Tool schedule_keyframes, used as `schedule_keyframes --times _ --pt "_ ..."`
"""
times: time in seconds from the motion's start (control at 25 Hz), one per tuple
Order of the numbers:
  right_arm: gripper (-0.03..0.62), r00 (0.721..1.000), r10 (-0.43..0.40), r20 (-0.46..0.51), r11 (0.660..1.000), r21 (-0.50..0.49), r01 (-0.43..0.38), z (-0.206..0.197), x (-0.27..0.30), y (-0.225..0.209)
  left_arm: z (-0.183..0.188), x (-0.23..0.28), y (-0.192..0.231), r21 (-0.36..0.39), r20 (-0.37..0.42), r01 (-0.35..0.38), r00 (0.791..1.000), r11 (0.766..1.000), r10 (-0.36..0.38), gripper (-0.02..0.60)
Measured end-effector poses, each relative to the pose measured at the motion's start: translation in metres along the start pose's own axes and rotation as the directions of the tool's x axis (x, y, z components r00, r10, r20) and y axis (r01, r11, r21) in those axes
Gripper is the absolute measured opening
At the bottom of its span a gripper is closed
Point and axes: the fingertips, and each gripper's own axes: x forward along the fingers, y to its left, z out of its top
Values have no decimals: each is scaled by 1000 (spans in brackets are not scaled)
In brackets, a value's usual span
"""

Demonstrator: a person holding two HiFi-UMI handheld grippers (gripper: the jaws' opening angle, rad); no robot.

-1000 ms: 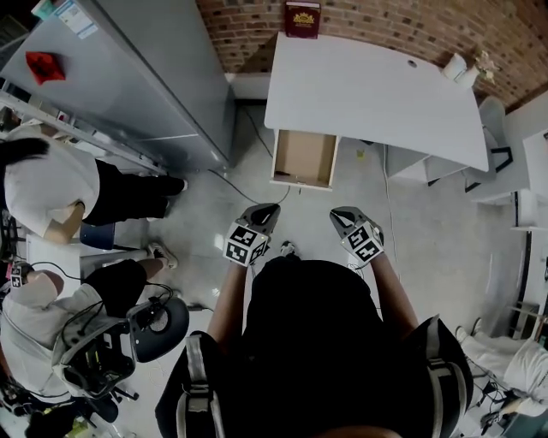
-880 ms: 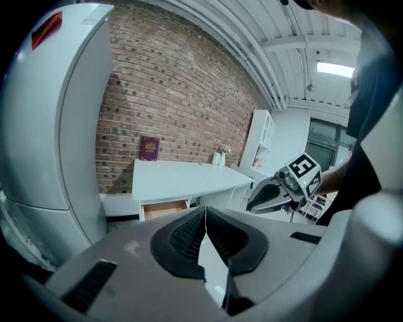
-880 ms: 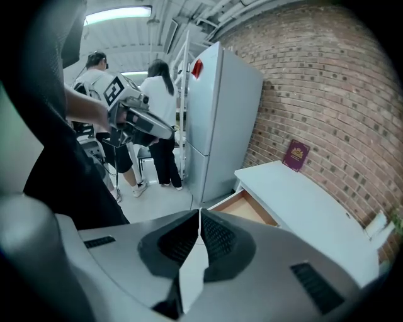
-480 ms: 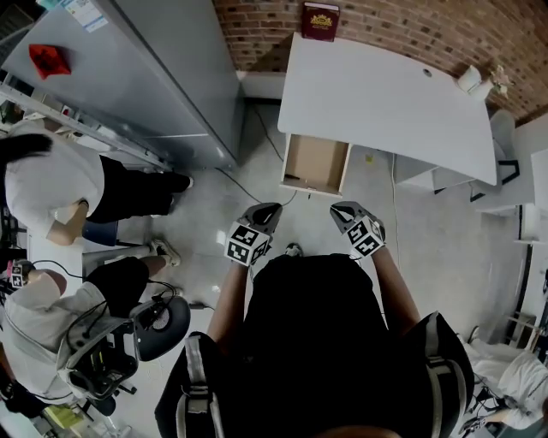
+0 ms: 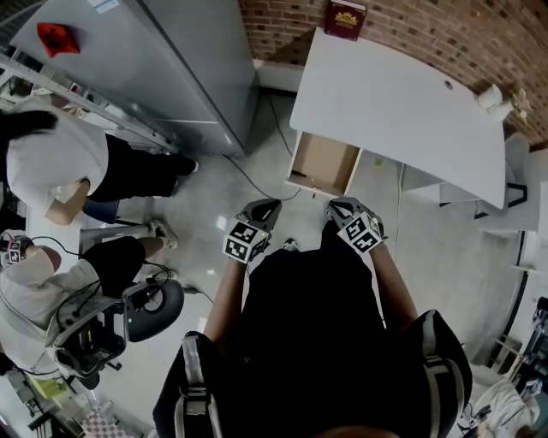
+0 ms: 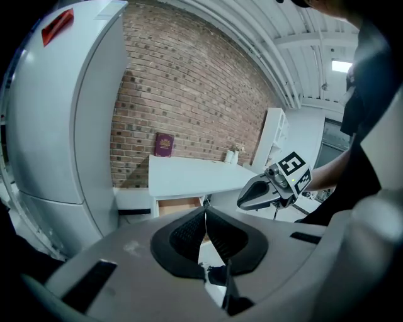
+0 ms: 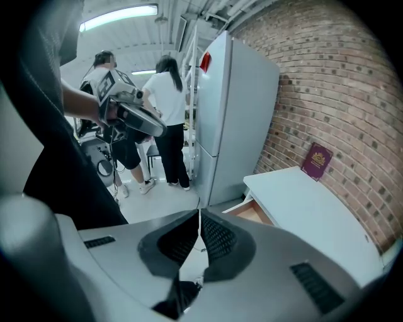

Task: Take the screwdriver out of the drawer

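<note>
The white desk (image 5: pixel 402 98) has one open drawer (image 5: pixel 324 164) with a bare wooden bottom; no screwdriver shows in any view. My left gripper (image 5: pixel 261 210) and right gripper (image 5: pixel 338 208) hover side by side over the floor, just short of the drawer front, both shut and empty. In the left gripper view the shut jaws (image 6: pixel 204 210) point at the drawer (image 6: pixel 179 203), with the right gripper (image 6: pixel 261 192) beside them. The right gripper view has its shut jaws (image 7: pixel 199 214) in front of the drawer (image 7: pixel 255 212) and the left gripper (image 7: pixel 135 116) at upper left.
A tall grey fridge (image 5: pixel 163 68) stands left of the desk. Two people (image 5: pixel 60 171) and an office chair (image 5: pixel 150 308) are at the left. A cable (image 5: pixel 248 180) runs across the floor. A maroon book (image 5: pixel 346 19) leans on the brick wall.
The person has stepped toward the desk; the drawer now lies closer to both grippers. Both stay shut and keep side by side.
</note>
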Motion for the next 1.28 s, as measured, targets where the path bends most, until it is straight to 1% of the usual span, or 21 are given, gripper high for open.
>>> schedule_keyframes --times 0.2,0.36,0.6,0.88,0.96,1.08,1.28 --pt "64 997 75 -8 996 -49 -76 2 9 -19 3 8 4 -56 1 -77 997 995 77 17" --pt "64 989 145 -18 986 -81 -146 0 15 -40 8 15 4 -117 -2 -139 990 983 140 18" --pt "64 974 225 -37 965 -126 -228 -2 33 -72 14 39 10 -176 -18 -200 980 964 200 18" --pt "64 934 342 -98 919 -172 -355 -24 54 -86 5 62 6 -260 -45 -267 963 928 265 18" --pt "64 923 368 -113 910 -162 -382 -30 65 -91 2 68 8 -279 -51 -280 959 918 277 18" --pt "64 906 402 -136 902 -115 -417 -37 86 -96 -7 73 12 -313 -62 -299 954 901 295 18" --pt "64 869 461 -180 869 -107 -483 -48 117 -94 -24 72 22 -372 -91 -346 937 861 337 17"
